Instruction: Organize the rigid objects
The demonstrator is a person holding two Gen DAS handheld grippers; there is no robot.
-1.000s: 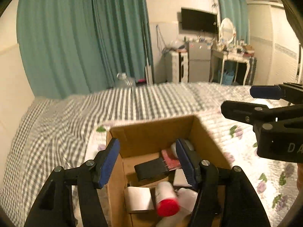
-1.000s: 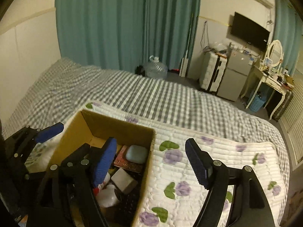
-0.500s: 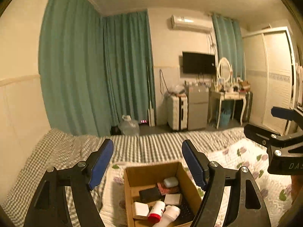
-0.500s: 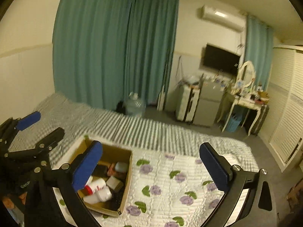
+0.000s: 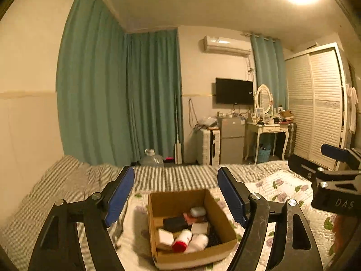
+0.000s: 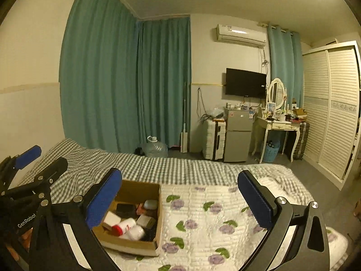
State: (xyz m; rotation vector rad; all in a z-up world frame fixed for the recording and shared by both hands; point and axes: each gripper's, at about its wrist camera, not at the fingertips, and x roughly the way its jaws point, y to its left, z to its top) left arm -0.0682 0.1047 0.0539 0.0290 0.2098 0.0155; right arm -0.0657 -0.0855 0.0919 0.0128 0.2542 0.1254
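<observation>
We judge the task to be at or near completion. All the rigid objects we can see lie inside the open brown cardboard box [image 5: 189, 223], and no loose item shows on the bed around it.

Left to right inside the box we see a white rectangular block [image 5: 165, 236], a white bottle with a red cap [image 5: 182, 243] lying on its side, a black flat rectangular item [image 5: 174, 222], a second white block [image 5: 199, 228] and a pale rounded soap-shaped item [image 5: 198, 211] at the far wall. A few smaller pieces are too blurred to name.

The left tool [image 5: 174, 197] is raised above the box with its blue-padded fingers spread wide, holding nothing. The right tool [image 6: 178, 199] is likewise spread wide and empty, to the right of the box.

The box rests on the white quilted bedspread with purple flowers [image 6: 203, 214], which lies over a grey-and-white checked sheet [image 6: 140, 164]. Left of the box the bed runs to the wall, so room is tight there. To the right the bedspread is bare well out to the bed edge, giving open room for moving. The box walls are the only near edges to avoid on any descent.
</observation>
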